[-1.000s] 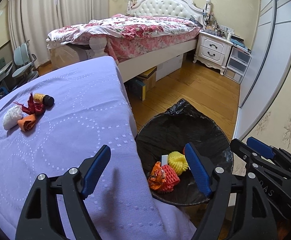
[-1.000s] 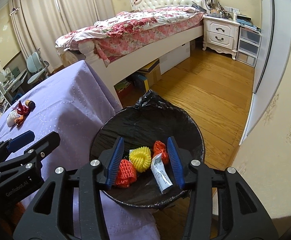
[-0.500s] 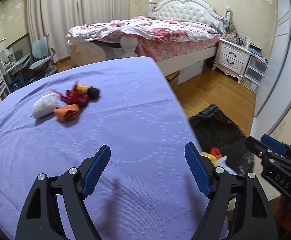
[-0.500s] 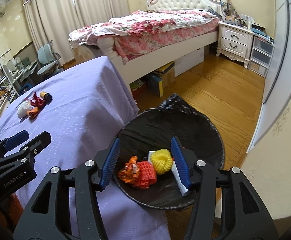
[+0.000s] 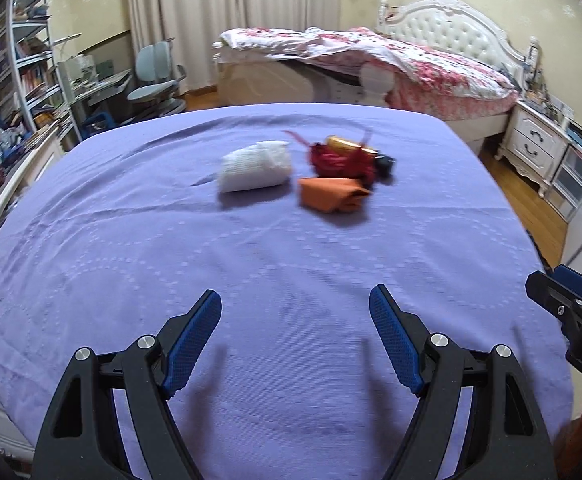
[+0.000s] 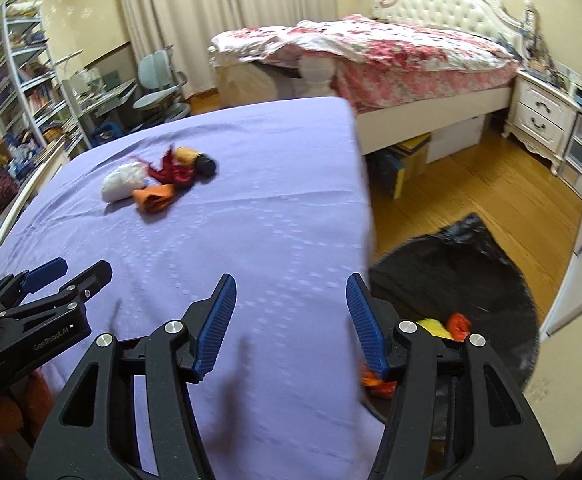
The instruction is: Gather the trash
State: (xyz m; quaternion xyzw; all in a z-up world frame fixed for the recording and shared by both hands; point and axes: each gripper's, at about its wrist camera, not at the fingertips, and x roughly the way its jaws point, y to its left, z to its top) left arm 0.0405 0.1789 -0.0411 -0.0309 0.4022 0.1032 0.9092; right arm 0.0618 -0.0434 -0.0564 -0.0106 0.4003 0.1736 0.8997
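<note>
A cluster of trash lies on the purple tablecloth: a white foam net, a crumpled red wrapper, an orange paper wad and a small bottle with a black cap. The cluster also shows in the right wrist view. My left gripper is open and empty above the near part of the table, well short of the cluster. My right gripper is open and empty over the table's right edge. The black-lined trash bin stands on the floor to the right and holds yellow and red trash.
A bed with a floral cover stands behind the table. A white nightstand and drawers are at the right. Boxes lie under the bed. A desk, chair and bookshelf stand at the left.
Both grippers have swung left from over the bin to the table. The left now faces the trash cluster head-on. The bin has left the left view.
</note>
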